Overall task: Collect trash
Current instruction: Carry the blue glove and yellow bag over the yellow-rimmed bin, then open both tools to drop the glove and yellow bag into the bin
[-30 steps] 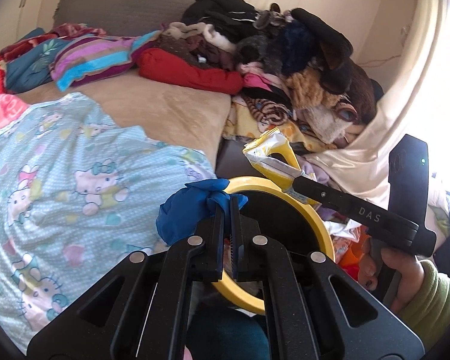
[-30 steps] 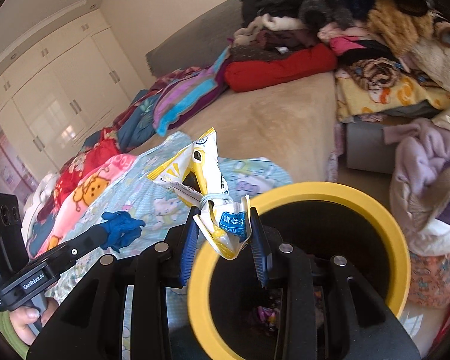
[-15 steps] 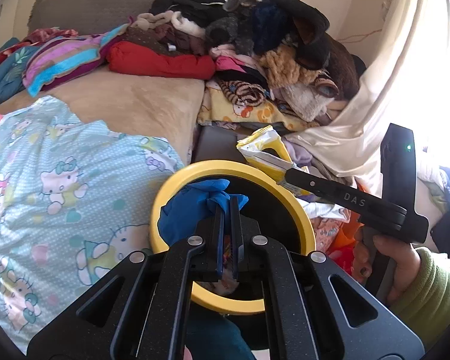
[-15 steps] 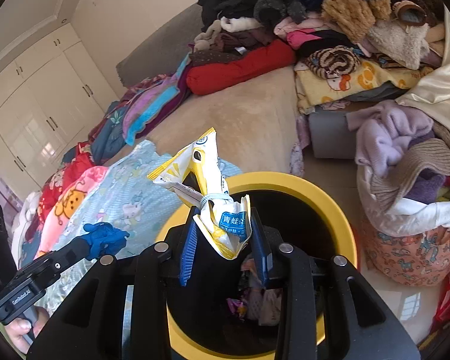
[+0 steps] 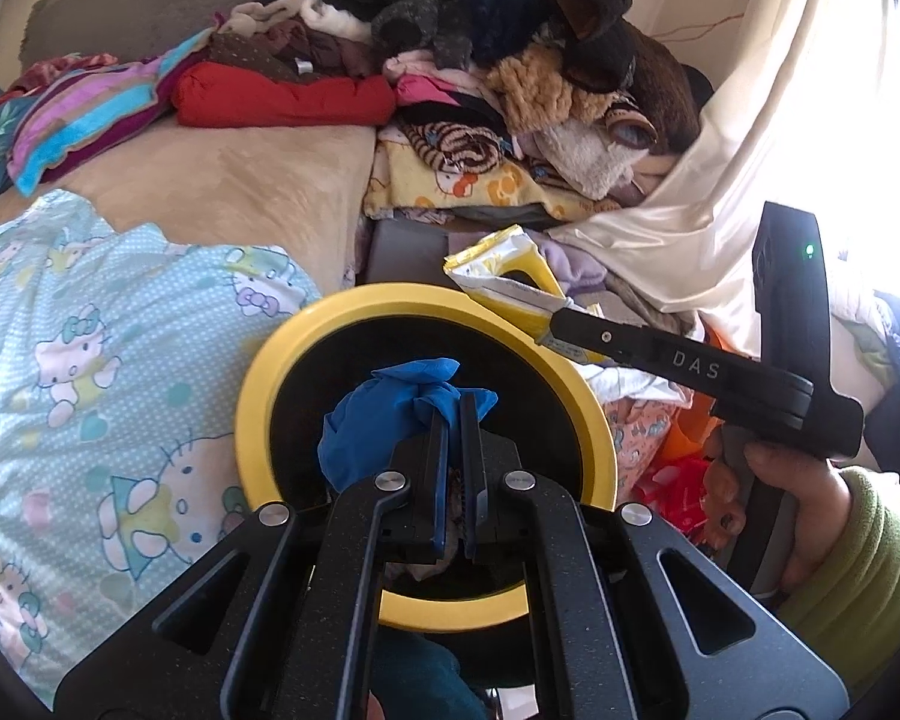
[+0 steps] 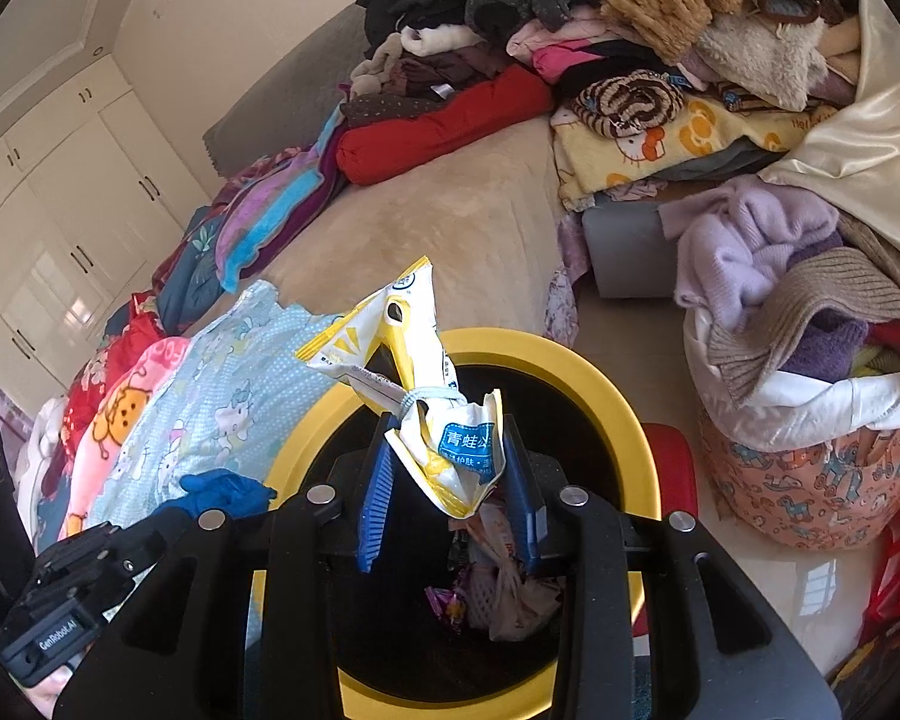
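- left gripper [image 5: 455,414], lower centre of its wrist view: jaws clenched on a crumpled blue glove [image 5: 390,414], held over the black mouth of the yellow-rimmed bin [image 5: 252,420].
- right gripper [image 6: 450,462], lower centre of its wrist view: jaws grasping a yellow-and-white wrapper [image 6: 444,438], which sticks up above the same bin [image 6: 630,420].
- wrappers [image 6: 498,588] lie in the bin's bottom.
- a patterned blanket [image 5: 90,372] fills the left of the left wrist view; piled clothes [image 5: 510,60] sit at the top.
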